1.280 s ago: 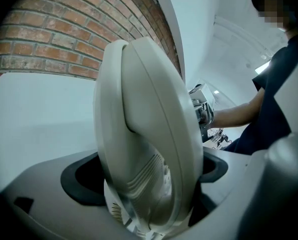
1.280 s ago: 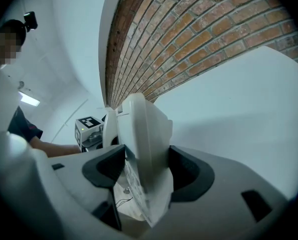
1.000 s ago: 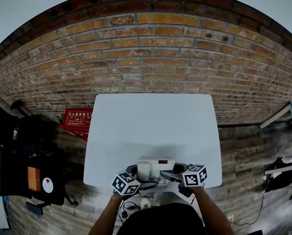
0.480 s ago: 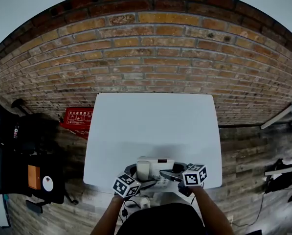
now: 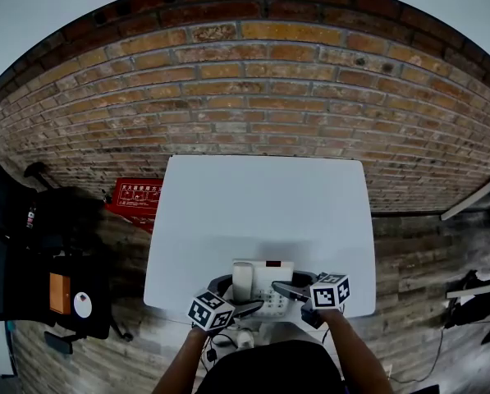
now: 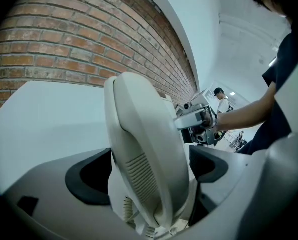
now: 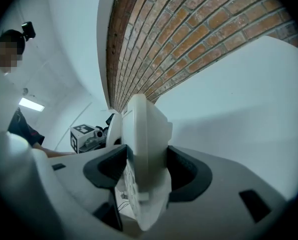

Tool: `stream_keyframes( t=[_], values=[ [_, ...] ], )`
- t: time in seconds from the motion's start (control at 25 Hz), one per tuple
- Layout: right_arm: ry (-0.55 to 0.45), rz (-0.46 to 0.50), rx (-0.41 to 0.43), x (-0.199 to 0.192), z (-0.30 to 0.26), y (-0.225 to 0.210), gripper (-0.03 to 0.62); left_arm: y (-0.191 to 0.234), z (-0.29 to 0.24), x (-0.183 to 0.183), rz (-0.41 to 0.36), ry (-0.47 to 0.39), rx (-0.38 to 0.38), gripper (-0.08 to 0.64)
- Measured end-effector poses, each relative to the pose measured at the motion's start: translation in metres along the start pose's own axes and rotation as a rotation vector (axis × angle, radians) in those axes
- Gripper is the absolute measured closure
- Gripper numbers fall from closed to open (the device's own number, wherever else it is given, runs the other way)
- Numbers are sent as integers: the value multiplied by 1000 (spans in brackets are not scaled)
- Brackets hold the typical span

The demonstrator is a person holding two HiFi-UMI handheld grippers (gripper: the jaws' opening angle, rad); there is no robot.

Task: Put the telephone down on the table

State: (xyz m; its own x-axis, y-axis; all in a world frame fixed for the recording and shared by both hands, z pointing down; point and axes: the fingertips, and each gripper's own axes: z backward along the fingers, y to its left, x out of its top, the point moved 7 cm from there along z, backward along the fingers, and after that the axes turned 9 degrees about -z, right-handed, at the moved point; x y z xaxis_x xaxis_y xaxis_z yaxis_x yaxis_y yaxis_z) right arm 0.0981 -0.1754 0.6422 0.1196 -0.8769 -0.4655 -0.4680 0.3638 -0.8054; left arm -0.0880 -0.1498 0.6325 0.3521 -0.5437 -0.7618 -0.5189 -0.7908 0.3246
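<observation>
You face a brick wall point(image 5: 261, 97) with plain white above it. A white table point(image 5: 261, 212) stands before it on a worn plank floor point(image 5: 425, 261). At your left are a black chair point(image 5: 31, 261) and a red sign point(image 5: 138, 197).

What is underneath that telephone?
The near edge of the white table lies under the telephone. The telephone covers the spot beneath itself, so whether it rests on the table yet cannot be seen.
</observation>
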Motion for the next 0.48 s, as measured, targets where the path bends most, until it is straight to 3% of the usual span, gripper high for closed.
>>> stream_keyframes(
  t=[0.48],
  values=[
    [-20,-95,-50,-2,0,-11,341,7,-6,-1,0,38,-5,60]
  ],
)
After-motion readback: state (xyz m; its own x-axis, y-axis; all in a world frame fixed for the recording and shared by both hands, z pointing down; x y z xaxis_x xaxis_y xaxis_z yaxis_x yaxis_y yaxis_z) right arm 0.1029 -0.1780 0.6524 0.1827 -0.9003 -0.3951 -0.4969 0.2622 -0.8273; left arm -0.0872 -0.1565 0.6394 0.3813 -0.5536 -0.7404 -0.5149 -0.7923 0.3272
